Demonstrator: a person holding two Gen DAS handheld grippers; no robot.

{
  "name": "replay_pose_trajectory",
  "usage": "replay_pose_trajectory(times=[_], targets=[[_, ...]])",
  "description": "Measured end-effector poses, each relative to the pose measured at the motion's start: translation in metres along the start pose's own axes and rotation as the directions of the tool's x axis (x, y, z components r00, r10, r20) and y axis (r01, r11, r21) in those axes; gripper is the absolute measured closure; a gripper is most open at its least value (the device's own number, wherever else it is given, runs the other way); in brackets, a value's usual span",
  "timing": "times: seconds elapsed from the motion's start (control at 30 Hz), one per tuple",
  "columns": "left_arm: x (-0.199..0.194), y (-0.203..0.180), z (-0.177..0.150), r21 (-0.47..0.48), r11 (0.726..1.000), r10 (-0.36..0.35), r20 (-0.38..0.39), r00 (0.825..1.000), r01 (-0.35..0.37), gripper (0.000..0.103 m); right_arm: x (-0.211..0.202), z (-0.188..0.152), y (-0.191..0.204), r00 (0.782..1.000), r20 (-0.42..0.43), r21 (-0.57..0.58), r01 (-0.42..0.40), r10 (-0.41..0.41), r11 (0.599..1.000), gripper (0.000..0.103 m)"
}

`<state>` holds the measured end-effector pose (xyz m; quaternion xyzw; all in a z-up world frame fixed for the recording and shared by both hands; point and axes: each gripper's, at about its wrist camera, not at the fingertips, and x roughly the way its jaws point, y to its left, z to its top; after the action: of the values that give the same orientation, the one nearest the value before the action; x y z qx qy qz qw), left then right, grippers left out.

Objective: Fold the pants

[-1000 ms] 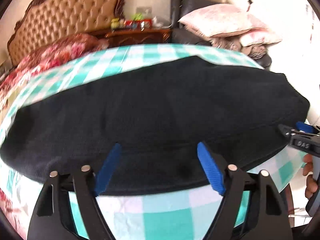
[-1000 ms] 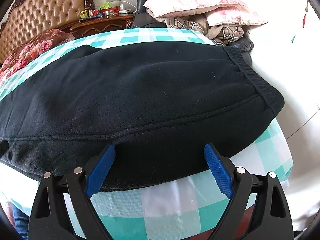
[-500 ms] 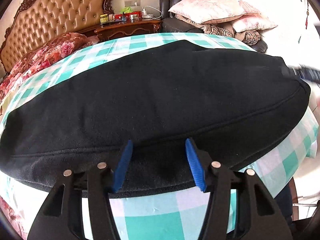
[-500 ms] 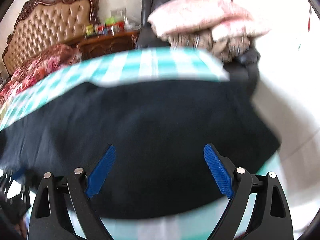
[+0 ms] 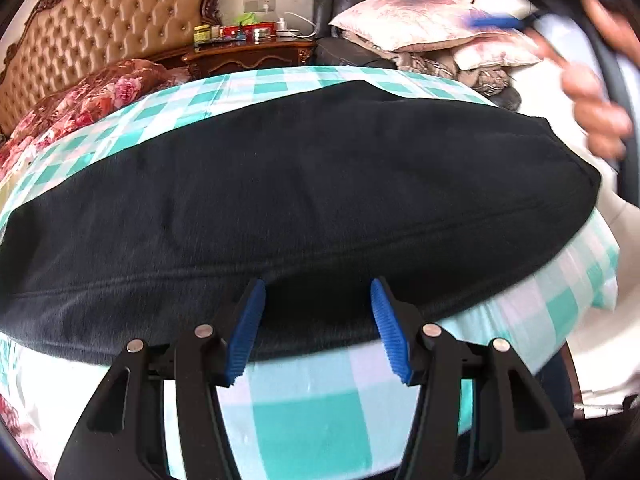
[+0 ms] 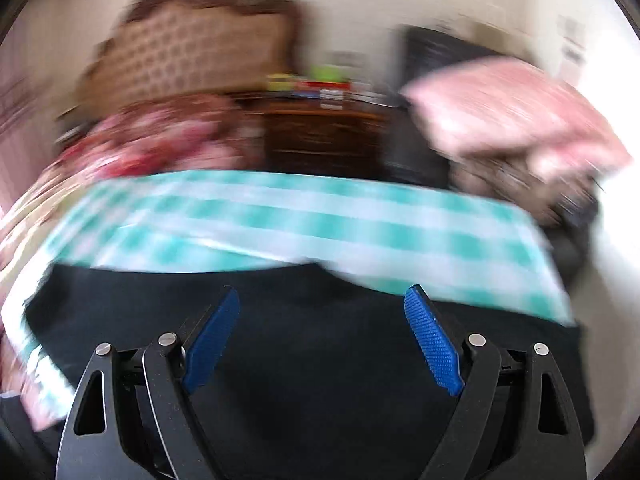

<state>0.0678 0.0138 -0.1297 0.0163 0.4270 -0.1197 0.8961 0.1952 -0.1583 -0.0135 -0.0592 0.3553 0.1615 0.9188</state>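
Checked teal-and-white sheet (image 5: 304, 408) covers the bed, with a tufted tan headboard (image 5: 108, 36) at the far left, a red floral quilt (image 5: 84, 108) below it, a dark wood nightstand (image 5: 248, 56) crowded with small jars, and pink pillows (image 5: 420, 24) stacked on a dark chair at the far right.

Black pants (image 5: 300, 200) lie flat across the sheet, spread wide from the left edge of the left wrist view to a rounded end at the right. A seam runs along their length near the front edge.

Left gripper (image 5: 318, 320) has its blue-padded fingers spread apart, holding nothing. Its tips sit over the near edge of the pants, roughly midway along that edge, with the bare sheet showing between the finger bases just in front of the cloth. Whether the tips touch the fabric cannot be told.

In the upper right of that view a hand (image 5: 596, 112) grips a dark handle, and a blurred streak of blue shows beside it.

Right gripper (image 6: 322, 320) also stands wide open and empty. Its view is heavily blurred. There the pants (image 6: 320, 400) fill the lower part, under and between the fingers, and their far edge meets the sheet (image 6: 320, 224) just beyond the tips.
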Motion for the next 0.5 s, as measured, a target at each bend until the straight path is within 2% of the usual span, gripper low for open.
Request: replay_pose_trajectory(times=[0.07, 0.13, 0.2, 0.27, 0.33, 0.4, 0.43, 0.47, 0.5], targets=[[-0.006, 0.011, -0.01, -0.037, 0.998, -0.046, -0.012, 0.999, 0.045, 0.048, 0.027, 0.009, 0.058, 0.995, -0.049, -0.109, -0.088, 0.083, 0.99, 0.02], [-0.012, 0.022, -0.018, -0.065, 0.996, -0.057, -0.005, 0.998, 0.057, 0.053, 0.049, 0.01, 0.091, 0.987, -0.096, -0.156, -0.14, 0.126, 0.978, 0.021], [-0.022, 0.036, -0.024, -0.104, 0.993, -0.057, 0.005, 0.998, 0.057, 0.054, 0.079, 0.007, 0.126, 0.981, -0.154, -0.19, -0.146, 0.117, 0.971, 0.021], [-0.033, 0.06, -0.032, -0.172, 0.984, -0.047, 0.028, 0.998, 0.051, 0.055, 0.102, -0.002, 0.145, 0.973, -0.211, -0.214, -0.135, 0.09, 0.967, 0.021], [-0.047, 0.094, -0.038, -0.256, 0.967, 0.013, 0.059, 0.998, 0.002, 0.055, 0.124, -0.015, 0.158, 0.962, -0.272, -0.254, -0.086, 0.014, 0.964, 0.021], [-0.06, 0.13, -0.042, -0.341, 0.938, 0.101, 0.085, 0.991, -0.066, 0.055, 0.139, -0.03, 0.162, 0.95, -0.307, -0.273, -0.037, -0.05, 0.961, 0.021], [-0.069, 0.153, -0.044, -0.388, 0.913, 0.172, 0.09, 0.981, -0.125, 0.055, 0.142, -0.037, 0.159, 0.943, -0.323, -0.27, -0.017, -0.074, 0.963, 0.02], [-0.075, 0.173, -0.047, -0.429, 0.889, 0.217, 0.086, 0.972, -0.16, 0.055, 0.14, -0.038, 0.154, 0.942, -0.321, -0.244, 0.019, -0.1, 0.97, 0.014], [-0.081, 0.193, -0.05, -0.479, 0.859, 0.247, 0.082, 0.966, -0.179, 0.055, 0.135, -0.037, 0.152, 0.931, -0.335, -0.235, 0.069, -0.147, 0.969, 0.014]])
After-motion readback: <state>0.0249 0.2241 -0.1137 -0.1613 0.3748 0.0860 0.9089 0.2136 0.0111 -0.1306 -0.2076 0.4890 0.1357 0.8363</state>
